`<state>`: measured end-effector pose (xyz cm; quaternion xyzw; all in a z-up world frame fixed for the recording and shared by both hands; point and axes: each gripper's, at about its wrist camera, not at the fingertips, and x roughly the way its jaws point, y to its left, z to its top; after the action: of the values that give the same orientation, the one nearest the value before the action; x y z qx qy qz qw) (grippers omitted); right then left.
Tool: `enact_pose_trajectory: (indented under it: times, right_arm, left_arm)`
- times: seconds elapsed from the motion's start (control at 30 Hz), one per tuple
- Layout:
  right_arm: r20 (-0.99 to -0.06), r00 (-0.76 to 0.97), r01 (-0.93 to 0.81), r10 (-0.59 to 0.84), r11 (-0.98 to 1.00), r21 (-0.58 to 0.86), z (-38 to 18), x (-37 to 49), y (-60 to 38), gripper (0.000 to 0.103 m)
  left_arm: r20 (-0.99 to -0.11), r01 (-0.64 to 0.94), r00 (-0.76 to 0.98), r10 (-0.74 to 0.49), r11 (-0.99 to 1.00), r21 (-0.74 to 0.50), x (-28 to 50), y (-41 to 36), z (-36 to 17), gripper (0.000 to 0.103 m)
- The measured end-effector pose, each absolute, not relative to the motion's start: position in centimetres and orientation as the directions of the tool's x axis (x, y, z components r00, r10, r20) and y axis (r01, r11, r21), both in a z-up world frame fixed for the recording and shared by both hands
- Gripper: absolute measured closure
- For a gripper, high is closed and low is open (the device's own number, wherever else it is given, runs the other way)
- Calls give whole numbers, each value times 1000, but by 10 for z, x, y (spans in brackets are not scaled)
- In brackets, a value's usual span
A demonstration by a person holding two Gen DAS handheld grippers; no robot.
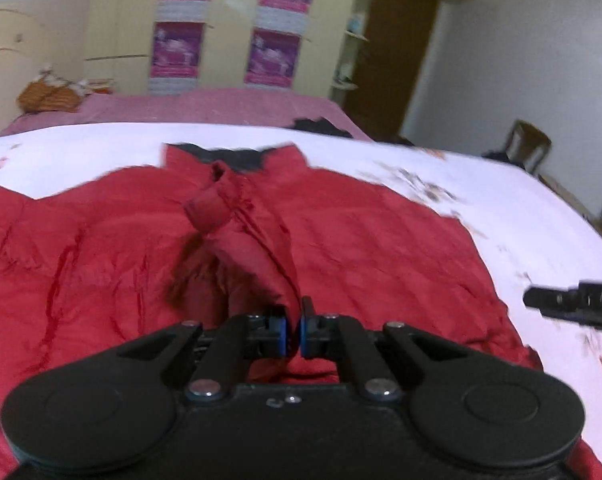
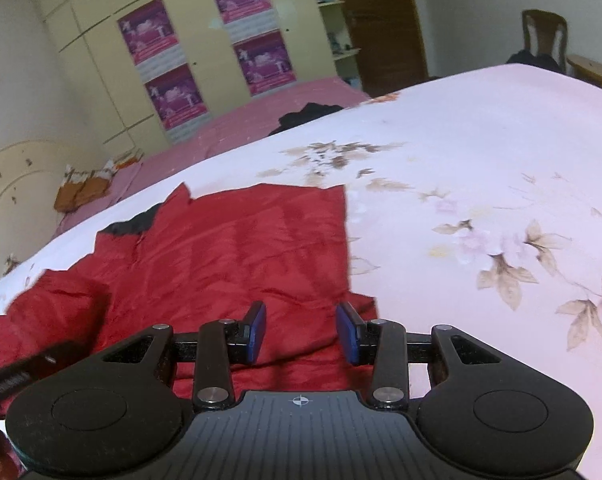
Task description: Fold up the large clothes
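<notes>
A large red padded jacket (image 1: 361, 248) lies spread on the white flowered bedsheet (image 1: 521, 216), its dark-lined collar at the far side. My left gripper (image 1: 295, 330) is shut on a sleeve of the jacket (image 1: 237, 240), which runs up from the jaws across the jacket's middle, cuff near the collar. In the right wrist view the jacket (image 2: 229, 248) covers the left half of the sheet (image 2: 481, 168). My right gripper (image 2: 301, 330) is open and empty just above the jacket's near right edge. It shows at the right edge of the left wrist view (image 1: 573, 304).
A pink bedspread (image 1: 205, 108) lies beyond the sheet, with an orange bundle (image 1: 49, 96) and a dark cloth (image 1: 317, 126) on it. Cream wardrobes with purple posters (image 1: 177, 50) stand behind. A wooden chair (image 2: 543, 36) stands at the far right.
</notes>
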<state>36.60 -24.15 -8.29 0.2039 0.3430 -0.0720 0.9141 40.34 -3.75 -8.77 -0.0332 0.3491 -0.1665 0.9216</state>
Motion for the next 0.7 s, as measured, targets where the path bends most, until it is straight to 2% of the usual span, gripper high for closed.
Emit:
enact_pose_trajectory:
  times: [0.23, 0.27, 0.3, 0.33, 0.37, 0.4, 0.43, 0.47, 0.57, 0.67, 0.7]
  right_arm:
    - [-644, 765, 279, 15, 893, 352, -78, 357, -266, 63]
    - [-643, 766, 282, 14, 891, 355, -77, 356, -270, 63]
    - [-642, 766, 282, 18, 889, 361, -77, 356, -272, 63]
    - [-642, 767, 279, 26, 887, 369, -77, 356, -274, 63]
    - [-642, 766, 280, 26, 885, 371, -76, 356, -275, 61]
    - [-642, 766, 285, 18, 886, 365, -75, 356, -276, 38]
    - [-632, 775, 285, 9, 888, 362, -73, 355, -275, 21]
    - [-614, 789, 279, -1, 892, 357, -71, 355, -274, 10]
    - [-584, 809, 204, 70, 898, 389, -66, 360, -265, 10]
    - [-567, 810, 129, 149, 898, 420, -65, 370, -248, 12]
    - [-571, 803, 111, 173, 897, 427, -67, 375, -242, 23]
  left_arm:
    - [-661, 325, 656, -364, 927, -187, 416, -75, -97, 96]
    - [-666, 327, 651, -365, 926, -188, 412, -75, -95, 91]
    - [-670, 324, 647, -365, 926, -193, 414, -78, -95, 77]
    - [-667, 331, 639, -383, 920, -211, 421, -82, -95, 70]
    - [-659, 341, 634, -404, 911, -231, 416, -84, -91, 48]
    - [-648, 350, 635, -420, 904, -243, 411, -84, -89, 22]
    - [-633, 366, 639, -437, 896, -251, 406, -83, -85, 14]
    - [-618, 384, 641, -455, 888, -255, 400, -81, -81, 15]
    - [-606, 375, 642, -470, 882, -286, 388, -59, -70, 44]
    - [-565, 256, 735, -374, 926, -278, 374, -8, -60, 46]
    - [-561, 195, 765, -317, 944, -267, 371, 12, -59, 46]
